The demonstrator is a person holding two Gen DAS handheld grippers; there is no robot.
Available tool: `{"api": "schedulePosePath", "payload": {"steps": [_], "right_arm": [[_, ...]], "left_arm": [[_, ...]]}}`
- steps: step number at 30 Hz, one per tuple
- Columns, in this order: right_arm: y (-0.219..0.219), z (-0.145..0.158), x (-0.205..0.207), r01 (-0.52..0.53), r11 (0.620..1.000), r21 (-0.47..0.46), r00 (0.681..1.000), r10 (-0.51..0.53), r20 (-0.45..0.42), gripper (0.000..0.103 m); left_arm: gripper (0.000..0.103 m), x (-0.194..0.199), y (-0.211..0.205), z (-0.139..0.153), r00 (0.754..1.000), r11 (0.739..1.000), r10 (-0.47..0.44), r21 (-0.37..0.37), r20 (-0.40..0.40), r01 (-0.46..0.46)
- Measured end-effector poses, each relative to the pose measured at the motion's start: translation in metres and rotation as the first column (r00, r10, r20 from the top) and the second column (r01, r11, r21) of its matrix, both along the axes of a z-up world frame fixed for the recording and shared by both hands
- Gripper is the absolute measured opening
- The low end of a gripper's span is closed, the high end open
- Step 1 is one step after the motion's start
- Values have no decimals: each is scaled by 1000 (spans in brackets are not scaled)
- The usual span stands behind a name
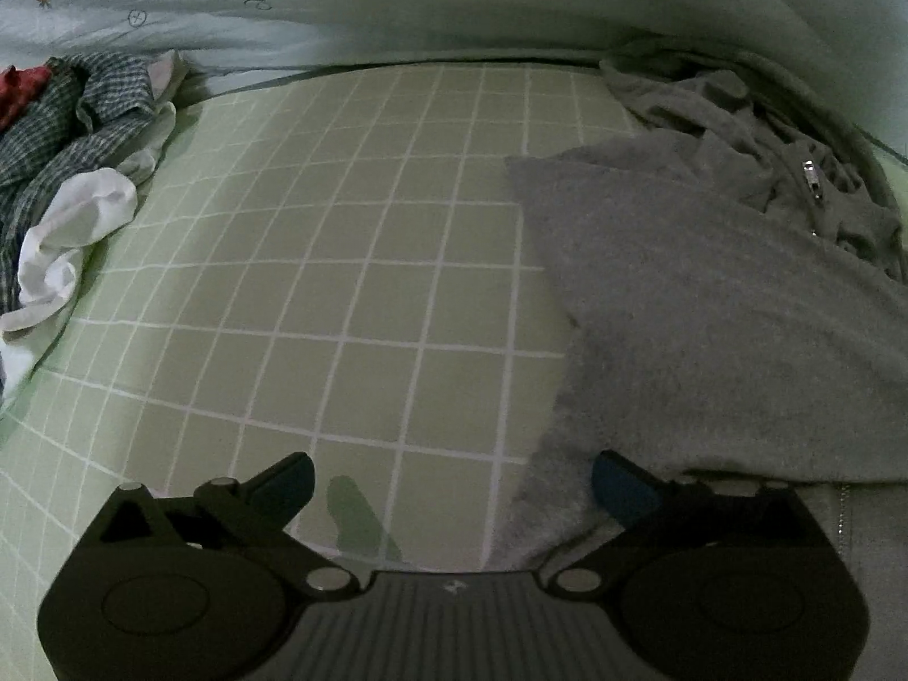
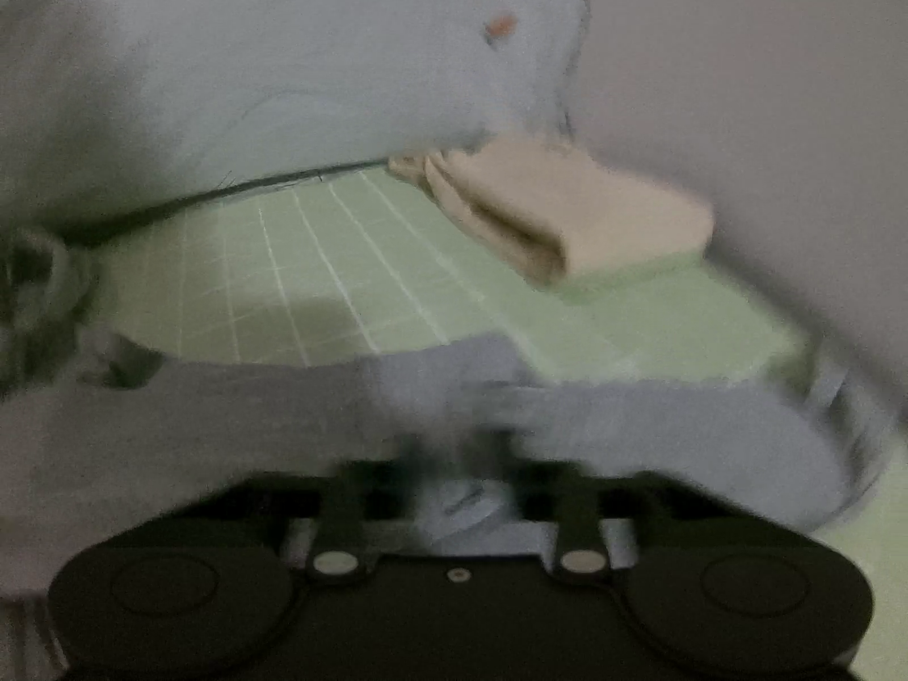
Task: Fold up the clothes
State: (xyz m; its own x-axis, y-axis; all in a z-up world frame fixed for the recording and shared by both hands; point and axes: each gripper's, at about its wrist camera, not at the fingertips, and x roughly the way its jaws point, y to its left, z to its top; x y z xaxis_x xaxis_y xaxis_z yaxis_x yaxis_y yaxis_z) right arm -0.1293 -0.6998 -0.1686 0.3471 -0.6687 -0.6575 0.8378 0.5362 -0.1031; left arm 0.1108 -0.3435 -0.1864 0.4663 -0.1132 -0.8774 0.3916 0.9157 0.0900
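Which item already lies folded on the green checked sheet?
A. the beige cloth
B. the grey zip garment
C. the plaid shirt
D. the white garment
A: the beige cloth sits as a neat folded stack in the right wrist view, while the other clothes lie crumpled or spread.

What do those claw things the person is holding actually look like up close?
Each claw, left and right, has a broad black body with two round discs, silver pivot pins and hinged black arms. The left's fingers end in dark blue pads; a ribbed grey panel sits between its discs.
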Motion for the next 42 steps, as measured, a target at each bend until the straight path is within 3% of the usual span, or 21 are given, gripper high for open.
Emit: {"api": "schedulePosePath", "payload": {"steps": [6, 10, 12, 13, 15, 17, 21, 27, 32, 37, 38, 39, 40, 41, 42], "right_arm": [[30, 30, 30, -172, 985, -24, 981, 173, 82, 1], [65, 41, 64, -356, 934, -23, 926, 356, 123, 1], [76, 37, 78, -387, 922, -28, 918, 388, 87, 6], [72, 33, 78, -366, 931, -13, 928, 366, 73, 11], [63, 24, 79, -322, 947, 16, 946, 321, 44, 60], [47, 18, 65, -229, 973, 11, 973, 229, 37, 75], [11, 5, 26, -107, 994, 17, 994, 107, 38, 103], [-26, -9, -20, 26, 998, 61, 991, -34, 130, 103], [-31, -20, -15, 36, 990, 133, 995, -48, 89, 103], [-30, -17, -11, 104, 984, 144, 990, -117, 84, 100], [-29, -16, -12, 114, 984, 138, 988, -126, 88, 94], [-28, -14, -13, 123, 984, 132, 986, -135, 93, 78], [-27, -14, -13, 121, 985, 122, 983, -136, 122, 44], [-26, -12, -13, 122, 987, 108, 981, -136, 136, 21], [-24, -8, -12, 113, 989, 93, 984, -124, 128, 12]], "left_arm": [[103, 13, 11, -5, 996, 995, 49, -84, -80, -56], [103, 13, 10, -5, 996, 995, 42, -85, -80, -48], [103, 13, 11, -5, 996, 995, 36, -87, -77, -43], [103, 12, 11, -5, 997, 995, 35, -89, -75, -42], [103, 12, 12, -6, 997, 995, 32, -92, -70, -39], [103, 11, 13, -6, 997, 995, 34, -94, -67, -40], [103, 11, 12, -6, 997, 994, 40, -94, -66, -46], [103, 17, 10, -5, 996, 996, 25, -82, -90, -32], [103, 20, 10, -5, 995, 997, 19, -77, -103, -27], [103, 21, 9, -5, 994, 997, 22, -75, -109, -30], [103, 21, 9, -5, 994, 997, 22, -75, -109, -30], [103, 21, 9, -5, 994, 997, 21, -75, -110, -30], [103, 21, 9, -6, 994, 997, 20, -75, -112, -29], [103, 21, 9, -6, 993, 997, 18, -75, -114, -27], [103, 22, 9, -6, 993, 997, 17, -74, -115, -25]]}}
